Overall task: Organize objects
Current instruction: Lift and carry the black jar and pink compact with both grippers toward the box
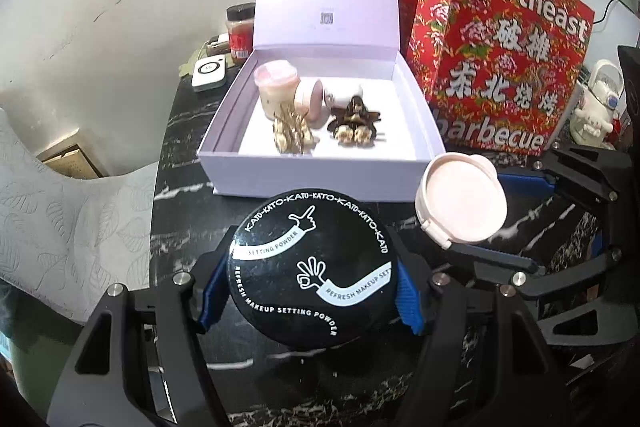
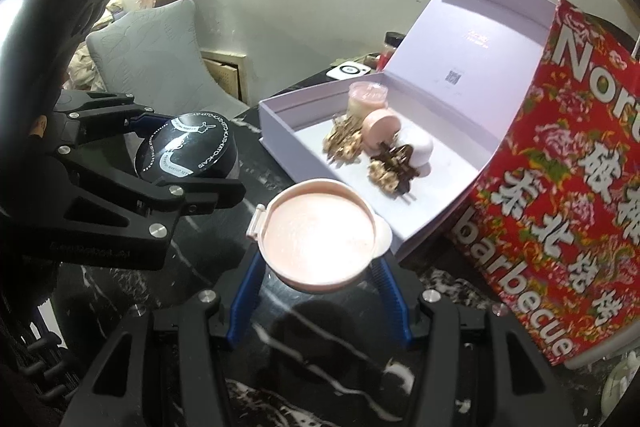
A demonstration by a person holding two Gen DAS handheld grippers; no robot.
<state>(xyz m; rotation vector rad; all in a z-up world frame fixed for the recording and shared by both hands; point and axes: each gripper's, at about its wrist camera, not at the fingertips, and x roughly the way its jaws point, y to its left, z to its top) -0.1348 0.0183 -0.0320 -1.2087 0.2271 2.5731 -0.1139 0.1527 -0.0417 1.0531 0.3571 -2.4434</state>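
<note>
In your left wrist view, the left gripper (image 1: 310,293) jaws clamp the black powder jar (image 1: 310,267) above the table (image 1: 176,211); a red barbecue bag (image 1: 504,47) crowds the open lilac box (image 1: 320,171) on the right. In your right wrist view, the right gripper (image 2: 316,291) jaws grip the pink compact (image 2: 320,239), near the box's front wall; a grey chair (image 2: 160,51) stands far left.

Hair clips (image 1: 326,131) inside box (image 1: 320,175), apparently.

Dim fisheye views, corners vignetted black, glare upper left.
</note>
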